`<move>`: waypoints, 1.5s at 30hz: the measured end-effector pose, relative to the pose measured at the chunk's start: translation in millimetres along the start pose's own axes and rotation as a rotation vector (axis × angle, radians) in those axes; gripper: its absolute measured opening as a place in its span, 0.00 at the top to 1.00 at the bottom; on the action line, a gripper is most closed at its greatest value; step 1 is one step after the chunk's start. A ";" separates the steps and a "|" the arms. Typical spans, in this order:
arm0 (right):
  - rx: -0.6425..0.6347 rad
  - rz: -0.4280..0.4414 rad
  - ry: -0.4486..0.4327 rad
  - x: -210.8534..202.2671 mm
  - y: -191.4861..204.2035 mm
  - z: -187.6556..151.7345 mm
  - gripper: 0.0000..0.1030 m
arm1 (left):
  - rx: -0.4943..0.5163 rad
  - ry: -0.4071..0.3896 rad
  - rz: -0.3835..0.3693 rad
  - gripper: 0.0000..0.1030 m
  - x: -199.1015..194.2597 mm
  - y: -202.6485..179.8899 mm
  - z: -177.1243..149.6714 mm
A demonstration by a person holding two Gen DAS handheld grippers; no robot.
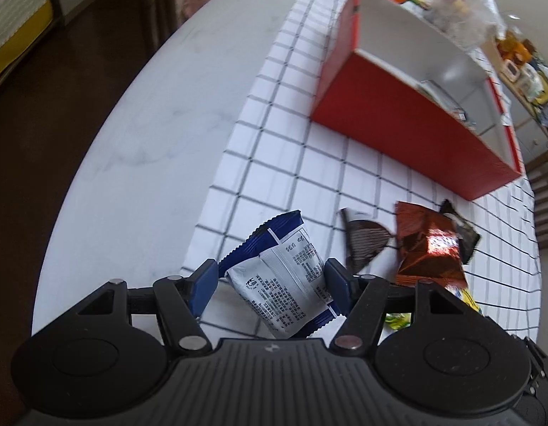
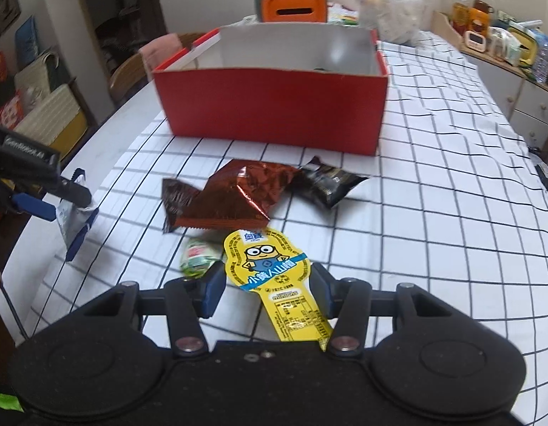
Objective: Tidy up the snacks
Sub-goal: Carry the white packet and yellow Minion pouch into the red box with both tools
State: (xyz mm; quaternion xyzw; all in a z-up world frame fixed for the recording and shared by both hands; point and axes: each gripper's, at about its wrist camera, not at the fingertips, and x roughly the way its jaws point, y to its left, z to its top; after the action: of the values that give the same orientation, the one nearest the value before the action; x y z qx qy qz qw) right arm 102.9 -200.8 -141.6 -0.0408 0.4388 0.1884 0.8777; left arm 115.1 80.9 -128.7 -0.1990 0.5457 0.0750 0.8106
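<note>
Left tool [image 1: 270, 285]: you are holding it with its blue pads [image 1: 203, 284] spread, a blue-and-white packet [image 1: 291, 280] sitting between them; from the right camera the packet [image 2: 70, 222] is hanging off the surface in that tool, so the pads appear to be pinching its sides.
Right tool [image 2: 267, 291]: you are keeping its jaws spread around a yellow cartoon packet [image 2: 274, 277]; whether the pads are touching it, you cannot tell.
Green candy [image 2: 197, 257]: it is lying just left of the yellow packet.
Brown foil bag [image 2: 238, 198]: it is lying beyond the right tool, touching a dark striped packet [image 2: 176, 198] on its left and a black packet [image 2: 327, 181] on its right.
Red box [image 2: 274, 113]: it is standing open beyond the snacks, with something small showing inside by the far right corner.
Surface [image 2: 451, 213]: a checked cloth is covering it.
Orange container [image 2: 295, 7]: it is standing behind the box.
</note>
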 end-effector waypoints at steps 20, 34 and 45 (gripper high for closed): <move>0.047 -0.038 -0.201 -26.8 -39.2 80.5 0.51 | 0.187 -0.135 -0.057 0.36 -24.5 -77.1 63.9; -0.016 -0.029 -0.190 17.9 -52.0 160.9 0.51 | 0.268 -0.196 0.021 0.36 -7.5 -123.3 140.0; -0.102 -0.065 -0.089 85.3 -51.8 205.0 0.51 | 0.320 -0.140 0.117 0.36 39.9 -144.2 184.3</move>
State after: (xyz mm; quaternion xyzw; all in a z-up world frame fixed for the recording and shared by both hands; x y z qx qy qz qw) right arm 323.1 -175.0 -88.1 -0.0915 0.3877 0.1835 0.8987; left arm 337.2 20.5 -70.5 -0.0296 0.5034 0.0479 0.8622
